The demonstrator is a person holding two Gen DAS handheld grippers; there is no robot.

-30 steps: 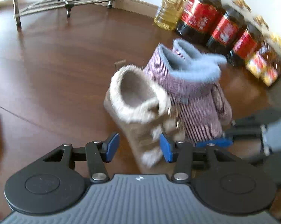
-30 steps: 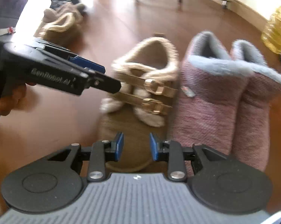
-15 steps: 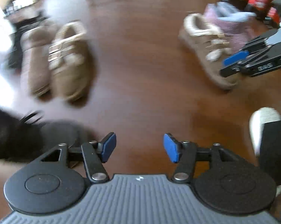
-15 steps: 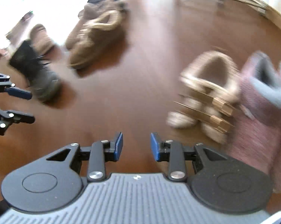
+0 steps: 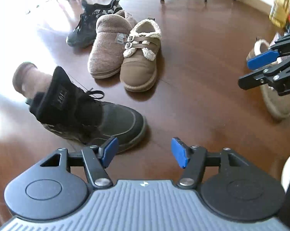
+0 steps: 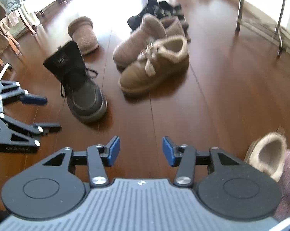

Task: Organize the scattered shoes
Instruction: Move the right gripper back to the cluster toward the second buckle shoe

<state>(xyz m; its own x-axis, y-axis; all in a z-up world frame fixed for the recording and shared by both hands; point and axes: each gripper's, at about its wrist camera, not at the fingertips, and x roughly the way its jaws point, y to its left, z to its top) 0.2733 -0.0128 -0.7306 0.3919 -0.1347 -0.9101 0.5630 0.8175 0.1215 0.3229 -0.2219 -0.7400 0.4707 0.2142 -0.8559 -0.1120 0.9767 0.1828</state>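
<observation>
Your left gripper [image 5: 144, 152] and right gripper [image 6: 139, 151] are both opening, nothing between their jaws. The black boot [image 5: 91, 115] stands on the wooden floor [image 5: 193, 105] just ahead, the buckled fleece shoe [image 5: 141, 57] touching the knit slipper [image 5: 108, 46] beyond.

Strong daylight entered from the upper left of both frames and washed the wooden floor [image 5: 193, 88] into white glare there. Shoes threw short dark shadows toward the lower right. The left wrist view was mostly sharp, though bottles [image 5: 281, 13] at its upper right edge smeared. The right wrist view was softer, with motion blur on the tan buckle shoe [image 6: 154, 67]. Fisheye bending curved the edges.
</observation>
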